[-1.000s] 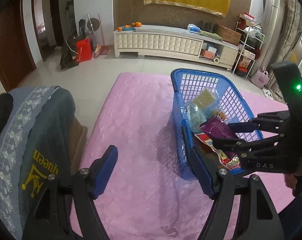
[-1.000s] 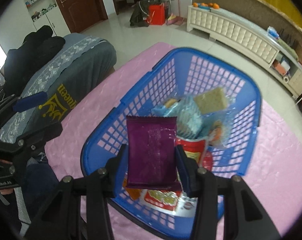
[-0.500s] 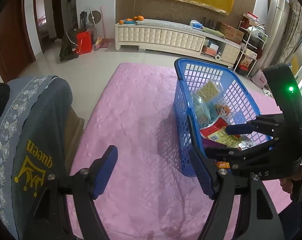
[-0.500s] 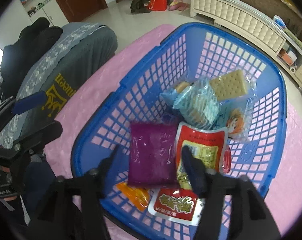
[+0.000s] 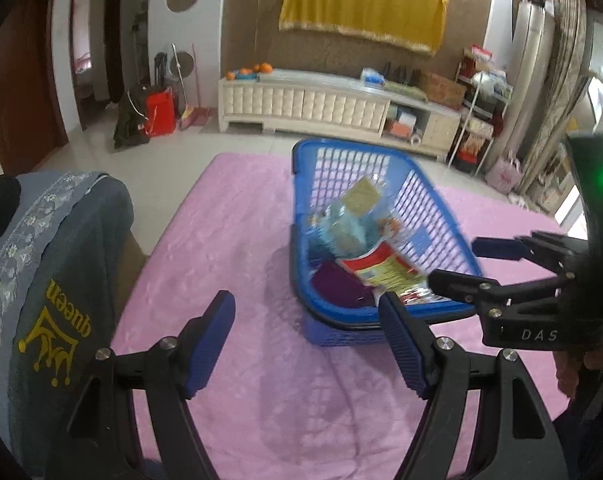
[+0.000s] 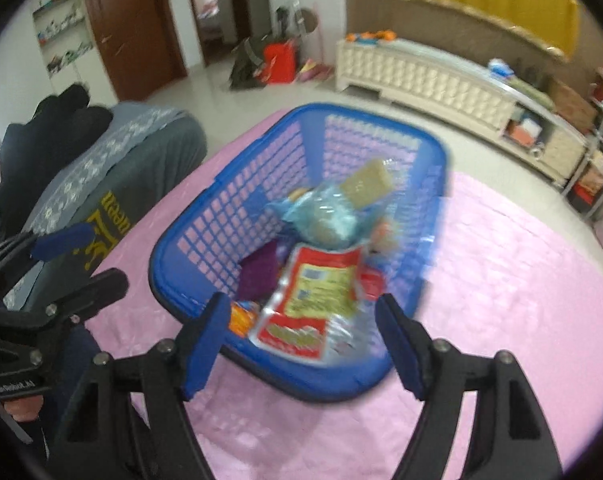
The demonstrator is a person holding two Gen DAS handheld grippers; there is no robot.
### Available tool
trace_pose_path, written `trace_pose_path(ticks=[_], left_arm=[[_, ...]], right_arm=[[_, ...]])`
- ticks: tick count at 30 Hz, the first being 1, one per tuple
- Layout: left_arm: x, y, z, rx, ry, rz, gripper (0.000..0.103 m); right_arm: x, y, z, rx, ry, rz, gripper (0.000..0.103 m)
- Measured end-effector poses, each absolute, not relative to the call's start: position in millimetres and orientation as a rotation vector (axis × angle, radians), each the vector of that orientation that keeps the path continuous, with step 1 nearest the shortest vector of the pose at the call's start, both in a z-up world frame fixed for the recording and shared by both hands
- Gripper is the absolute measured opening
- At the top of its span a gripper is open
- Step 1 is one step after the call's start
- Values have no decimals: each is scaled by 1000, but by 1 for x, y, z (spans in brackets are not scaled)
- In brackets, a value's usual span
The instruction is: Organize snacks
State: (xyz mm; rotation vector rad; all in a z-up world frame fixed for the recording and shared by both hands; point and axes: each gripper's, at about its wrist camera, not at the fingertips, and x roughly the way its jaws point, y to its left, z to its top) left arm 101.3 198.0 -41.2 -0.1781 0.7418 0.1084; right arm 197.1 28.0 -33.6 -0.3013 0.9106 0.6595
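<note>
A blue plastic basket [image 6: 205, 236] sits on the pink mat [image 6: 501, 280], and the snacks are all inside it. A purple packet [image 6: 259, 274] lies flat near the front, beside a red and yellow pouch [image 6: 313, 300] that overlaps it. Behind those are a pale blue wrapped pack [image 6: 325, 216] and a clear-wrapped cracker [image 6: 367, 182] leaning toward the far wall.

The right gripper [image 6: 301, 340] hangs above the near rim, jaws spread wide, holding nothing. The left gripper [image 5: 307, 344] is off to the basket's left over the mat, jaws also wide apart and empty.

Only the right wrist view shows a small orange packet [image 6: 243, 316] tucked in the near corner; from the left it is hidden by the basket wall. The left view shows the basket from the side, with the right gripper beside it, while the right view catches a grey garment [image 6: 113, 168] with yellow lettering at the mat's edge.
</note>
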Motion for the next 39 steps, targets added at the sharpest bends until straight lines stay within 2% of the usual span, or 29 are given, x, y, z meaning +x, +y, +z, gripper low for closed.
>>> trace_pose_path(ticks=[8,10,15,19,20,21,23,24,25,39], left_arm=[[70,142,-27,-128,614,87,72],[61,130,-20,-116,610,81,72],[27,103,1,-75,491,107,72],[4,93,13,-87,441,99,73],[-1,90,17,-87,430,92,76],[-7,87,21,-82,417,83,86],[-16,82,28,-68,389,73,88],[-21,79,30,-61,383,78,92],[-25,77,32,-52,375,86,102],[-37,62,22,-25,403,59,103]], right_arm=[[158,-39,-11,-215,766,496,79],[144,-56,-1,-181,728,455,83],[107,-95,28,-92,634,403,88],[79,-113,48,-66,553,389,102],[71,-115,53,-69,531,392,103],[63,-117,55,-72,516,396,103],[46,-121,62,-65,471,396,103],[41,-123,64,-61,455,395,103],[35,-124,65,-54,441,392,103],[11,-138,48,-34,490,380,103]])
